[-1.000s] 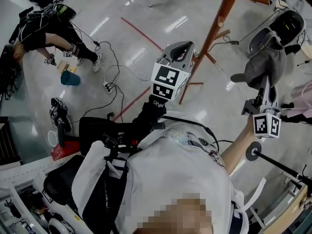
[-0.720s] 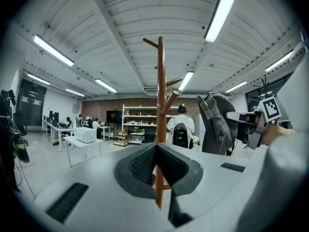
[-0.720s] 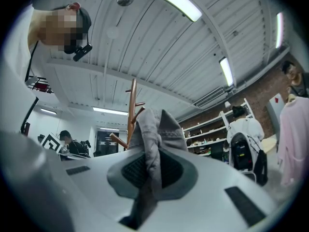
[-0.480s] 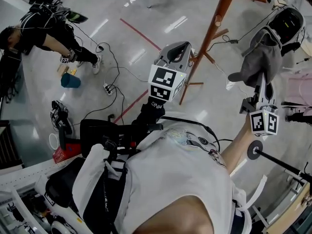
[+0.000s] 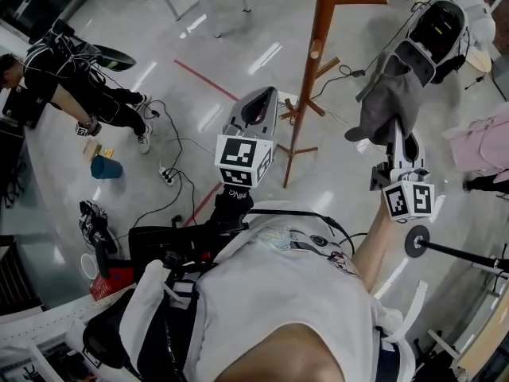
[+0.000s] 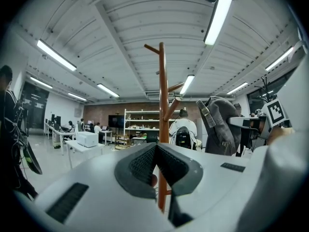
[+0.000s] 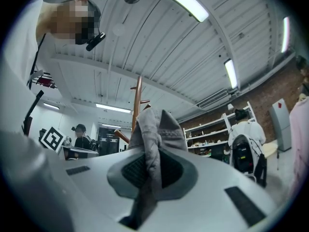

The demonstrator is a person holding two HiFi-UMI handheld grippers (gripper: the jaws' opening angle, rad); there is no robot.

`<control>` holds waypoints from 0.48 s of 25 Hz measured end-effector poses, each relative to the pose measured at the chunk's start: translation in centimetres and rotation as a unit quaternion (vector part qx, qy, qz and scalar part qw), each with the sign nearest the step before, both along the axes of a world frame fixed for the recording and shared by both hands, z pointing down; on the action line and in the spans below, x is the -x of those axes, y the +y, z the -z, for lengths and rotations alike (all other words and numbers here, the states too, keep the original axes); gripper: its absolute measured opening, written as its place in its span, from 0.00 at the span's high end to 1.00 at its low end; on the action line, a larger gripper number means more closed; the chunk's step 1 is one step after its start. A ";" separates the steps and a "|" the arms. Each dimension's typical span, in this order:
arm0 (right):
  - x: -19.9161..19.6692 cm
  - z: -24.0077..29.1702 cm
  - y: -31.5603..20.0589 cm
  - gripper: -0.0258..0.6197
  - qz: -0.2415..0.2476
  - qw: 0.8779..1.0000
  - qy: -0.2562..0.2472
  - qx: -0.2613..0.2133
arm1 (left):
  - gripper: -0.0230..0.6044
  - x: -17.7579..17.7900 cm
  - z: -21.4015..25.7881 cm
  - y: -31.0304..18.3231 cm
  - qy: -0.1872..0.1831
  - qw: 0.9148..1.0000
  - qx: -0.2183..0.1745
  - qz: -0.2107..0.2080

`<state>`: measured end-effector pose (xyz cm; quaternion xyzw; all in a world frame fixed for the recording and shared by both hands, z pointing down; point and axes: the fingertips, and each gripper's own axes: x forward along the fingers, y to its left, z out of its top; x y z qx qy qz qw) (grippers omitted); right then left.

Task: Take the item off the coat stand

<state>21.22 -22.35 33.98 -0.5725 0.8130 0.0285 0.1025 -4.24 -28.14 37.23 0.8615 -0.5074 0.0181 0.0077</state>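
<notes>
The wooden coat stand (image 5: 314, 62) rises from the shiny floor ahead of me. To its right and apart from it hangs a grey cap (image 5: 390, 94), with my right gripper (image 5: 395, 127) shut on its fabric. In the right gripper view the cap (image 7: 153, 129) is pinched between the pads of my right gripper (image 7: 152, 153), and the stand's pole (image 7: 137, 100) shows behind it. My left gripper (image 5: 265, 94) points at the stand, shut and empty. In the left gripper view my left gripper (image 6: 156, 146) has its jaws together, with the pole (image 6: 163, 110) straight ahead and the cap (image 6: 222, 127) at the right.
A person in black (image 5: 71, 86) crouches at the far left near a teal cup (image 5: 105, 168) and a power strip with cables (image 5: 167, 173). A black-and-white seat (image 5: 436, 32) stands at top right, with a pink garment (image 5: 481, 146) and a disc-footed rod (image 5: 415, 241) at the right.
The head view has swung, so the stand now appears more upright and further left. The right gripper still holds the cap away from the stand. The person in black has shifted.
</notes>
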 end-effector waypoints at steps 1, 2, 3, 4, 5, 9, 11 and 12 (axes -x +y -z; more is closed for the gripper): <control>0.1 0.0 0.1 0.93 0.000 1.000 0.001 0.000 | 0.96 0.0 0.0 0.1 0.000 1.000 0.000 -0.001; 0.2 0.0 0.2 0.93 -0.001 1.000 0.002 0.000 | 0.96 -0.1 -0.1 0.1 -0.001 1.000 0.001 -0.003; 0.3 -0.1 0.3 0.93 -0.001 1.000 0.003 0.000 | 0.96 -0.1 -0.2 0.2 -0.001 1.000 0.002 -0.005; 0.3 -0.1 0.4 0.93 -0.002 1.000 0.004 -0.001 | 0.96 -0.1 -0.3 0.2 -0.001 1.000 0.003 -0.006; 0.4 -0.1 0.4 0.93 -0.003 1.000 0.004 -0.002 | 0.96 -0.1 -0.4 0.2 -0.001 1.000 0.003 -0.006; 0.4 0.0 0.2 0.93 -0.001 1.000 0.006 -0.005 | 0.96 -0.3 -0.4 0.0 0.000 1.000 0.003 -0.007; 0.5 0.0 0.3 0.93 0.001 1.000 0.006 -0.006 | 0.96 -0.3 -0.4 -0.1 0.000 1.000 0.003 -0.008; 0.5 0.0 0.3 0.93 0.001 1.000 0.006 -0.006 | 0.96 -0.4 -0.4 -0.1 0.000 1.000 0.003 -0.008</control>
